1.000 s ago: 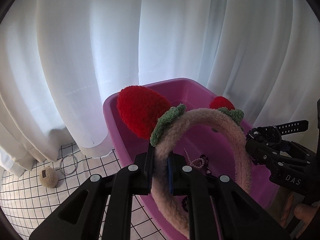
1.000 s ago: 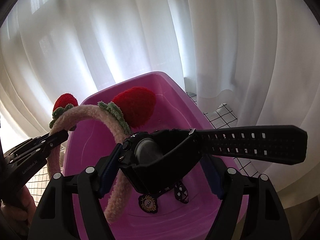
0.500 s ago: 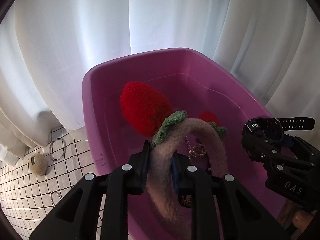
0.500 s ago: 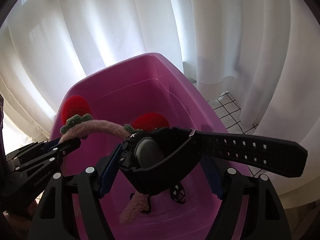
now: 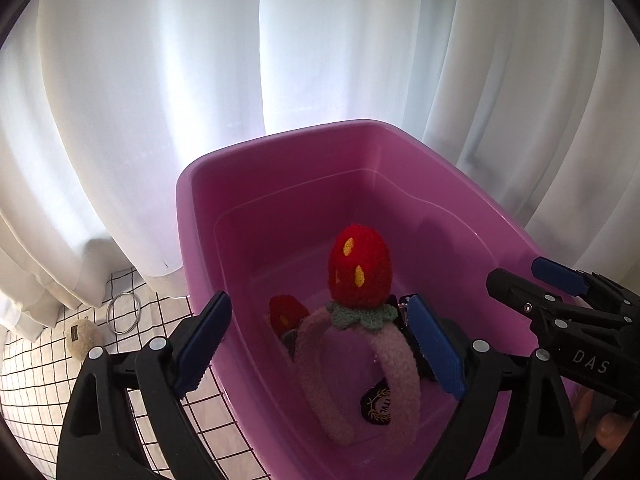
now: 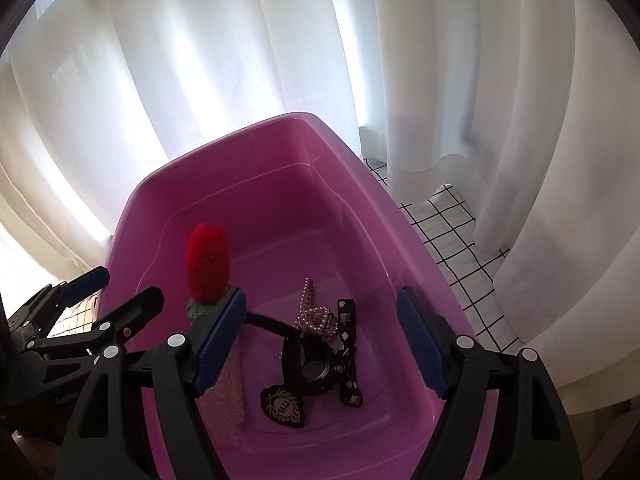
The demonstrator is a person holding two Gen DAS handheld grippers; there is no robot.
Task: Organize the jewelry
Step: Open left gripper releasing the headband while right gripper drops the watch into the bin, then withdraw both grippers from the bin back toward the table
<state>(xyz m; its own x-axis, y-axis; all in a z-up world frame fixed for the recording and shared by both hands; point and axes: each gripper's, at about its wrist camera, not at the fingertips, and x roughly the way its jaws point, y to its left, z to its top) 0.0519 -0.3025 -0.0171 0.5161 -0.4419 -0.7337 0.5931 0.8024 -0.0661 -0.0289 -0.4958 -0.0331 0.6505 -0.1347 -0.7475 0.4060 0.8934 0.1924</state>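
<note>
Presently both items are seen lying inside the purple tub (image 5: 192,216), which serves as the landmark. The plush headband (image 5: 392,364) with its red strawberry ears is propped against the tub's left wall, one ear standing up above the floor of the tub. The black watch (image 6: 316,364) is lying on the tub floor beside a pearl strand (image 6: 310,312), a patterned ribbon (image 6: 347,356) and a dark embroidered patch (image 6: 282,404).

The left hand-held gripper (image 5: 320,344) is held over the tub's near-left rim with its jaws spread wide and nothing between them. The right hand-held gripper (image 6: 320,340) is likewise held wide apart and empty, above the tub's near edge.

Outside the tub, to its left on the gridded desk (image 5: 36,380), a metal ring (image 5: 124,308) and a fuzzy beige ball (image 5: 85,337) are left, so the tidying is judged unfinished.

Trouble could arise if the headband, judged springy and only leaning, tips over and tangles with the pearl strand. A careless withdrawal could also catch a jaw on the tub rim and shift the light tub across the desk.
</note>
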